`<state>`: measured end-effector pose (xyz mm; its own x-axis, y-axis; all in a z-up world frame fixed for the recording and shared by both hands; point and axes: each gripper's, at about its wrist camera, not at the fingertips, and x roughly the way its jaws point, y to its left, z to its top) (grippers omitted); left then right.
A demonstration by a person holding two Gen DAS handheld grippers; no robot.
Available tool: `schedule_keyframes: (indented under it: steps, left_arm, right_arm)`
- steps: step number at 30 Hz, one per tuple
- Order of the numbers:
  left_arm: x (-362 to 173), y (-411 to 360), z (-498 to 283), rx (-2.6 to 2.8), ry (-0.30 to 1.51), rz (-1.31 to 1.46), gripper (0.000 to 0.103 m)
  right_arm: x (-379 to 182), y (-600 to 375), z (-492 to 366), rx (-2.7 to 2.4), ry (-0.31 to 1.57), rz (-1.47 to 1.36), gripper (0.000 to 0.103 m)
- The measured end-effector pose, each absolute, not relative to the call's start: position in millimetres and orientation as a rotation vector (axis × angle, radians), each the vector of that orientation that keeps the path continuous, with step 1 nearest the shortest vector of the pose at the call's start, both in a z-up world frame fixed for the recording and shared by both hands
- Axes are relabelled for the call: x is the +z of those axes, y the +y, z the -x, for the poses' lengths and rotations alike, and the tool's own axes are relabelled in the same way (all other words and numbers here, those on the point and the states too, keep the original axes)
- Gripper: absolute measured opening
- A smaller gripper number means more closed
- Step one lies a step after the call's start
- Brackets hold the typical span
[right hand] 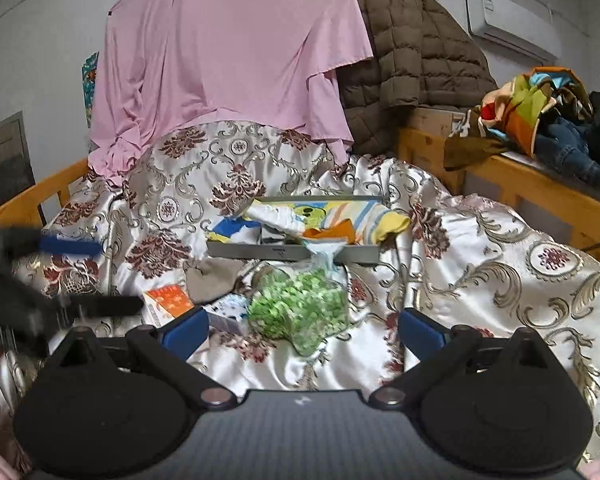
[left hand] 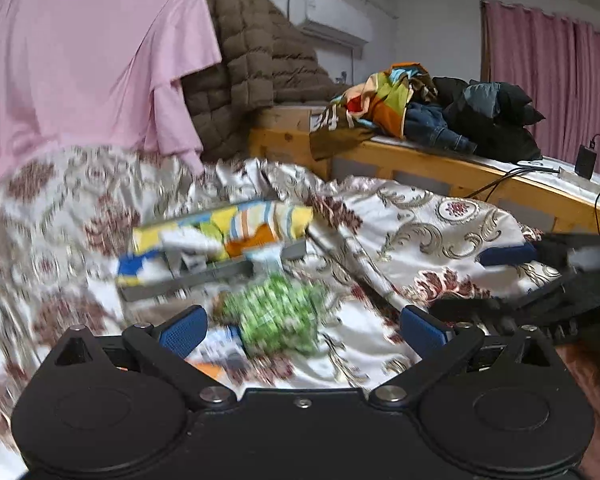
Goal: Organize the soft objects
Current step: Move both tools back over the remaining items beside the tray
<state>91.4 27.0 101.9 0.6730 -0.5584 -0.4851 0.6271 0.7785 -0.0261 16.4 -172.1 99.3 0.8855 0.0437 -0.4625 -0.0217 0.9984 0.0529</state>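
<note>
A grey tray [right hand: 260, 253] lies on the patterned bedspread and holds several colourful socks and cloths [right hand: 340, 220]. A green patterned soft piece [right hand: 300, 312] lies in front of the tray, with a grey sock [right hand: 210, 280] and an orange one [right hand: 170, 298] to its left. My right gripper [right hand: 302, 332] is open and empty just short of the green piece. My left gripper [left hand: 304, 330] is open and empty, with the green piece [left hand: 276, 320] between its fingers' line; its view is blurred. The tray [left hand: 204, 276] shows there too.
The silky floral bedspread [right hand: 500, 248] covers the bed. A pink sheet [right hand: 228, 48] and a brown quilted jacket [right hand: 412, 52] hang behind. A wooden bed frame [right hand: 540, 188] at the right bears piled clothes [right hand: 540, 120]. A charger and cable [left hand: 584, 160] lie on it.
</note>
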Motion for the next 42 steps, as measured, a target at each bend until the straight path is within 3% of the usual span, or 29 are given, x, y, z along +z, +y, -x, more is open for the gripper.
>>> schedule_keyframes:
  steps: [13,24,34,42]
  left_arm:
    - [73.8,61.1,-79.2,-0.493,0.552,0.021,0.102]
    - [82.7,62.9,-80.4,-0.414,0.546,0.081,0.102]
    - [55.8,62.7,-104.6,-0.392,0.614,0.014,0.102]
    - [32.1,68.1,-132.8,-0.362,0.616,0.018,0.102]
  right_arm:
    - [106.8,-149.5,-7.9,-0.025,0.537,0.033,0.103]
    - [112.0,-135.0,-13.5,-0.035,0.568,0.037,0.103]
    - [59.8,-150.5,-42.5,-0.057,0.662,0.086,0.103]
    - [19.0,-161.7,-58.8,0.003,0.62,0.052,0.103]
